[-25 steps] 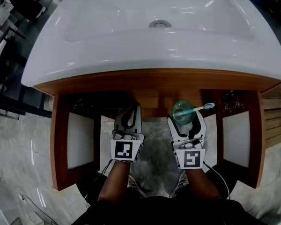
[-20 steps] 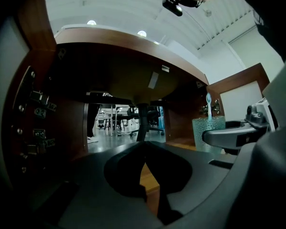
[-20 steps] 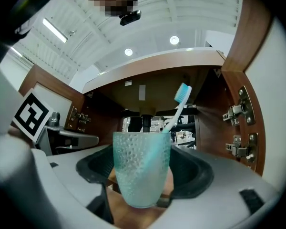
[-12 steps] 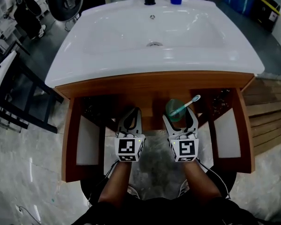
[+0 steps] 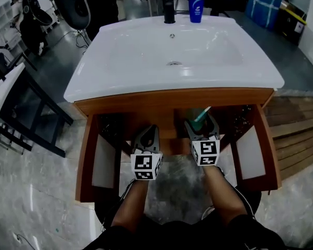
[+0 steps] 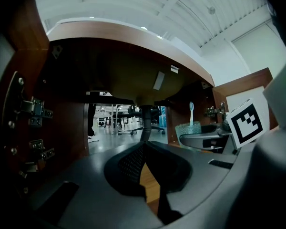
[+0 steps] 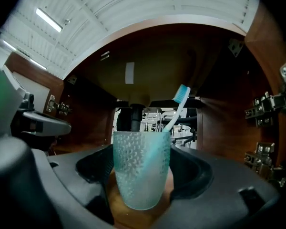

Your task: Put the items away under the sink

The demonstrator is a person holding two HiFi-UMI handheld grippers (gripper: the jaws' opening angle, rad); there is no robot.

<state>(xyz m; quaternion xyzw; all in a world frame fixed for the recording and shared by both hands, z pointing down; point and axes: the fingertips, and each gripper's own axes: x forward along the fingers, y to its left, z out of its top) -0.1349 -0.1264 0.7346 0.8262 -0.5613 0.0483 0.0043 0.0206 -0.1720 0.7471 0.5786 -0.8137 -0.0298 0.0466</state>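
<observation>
Cup (image 7: 141, 161) with 1 toothbrush (image 7: 179, 103) sits clamped in right gripper (image 7: 141, 180); left gripper (image 6: 146, 174) is closed, empty. Blue bottle (image 5: 196, 3) at 12 o'clock on sink (image 5: 141, 61), label unreadable.

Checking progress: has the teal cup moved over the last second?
Yes: the dimpled teal plastic cup has gone forward, partly under the wooden vanity's front rail.

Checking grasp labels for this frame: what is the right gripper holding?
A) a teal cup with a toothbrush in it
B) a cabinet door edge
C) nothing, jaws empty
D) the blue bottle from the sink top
A: in the right gripper view, the right gripper has its jaws closed on either side of the teal cup, and the toothbrush leans out of the cup's rim.
</observation>
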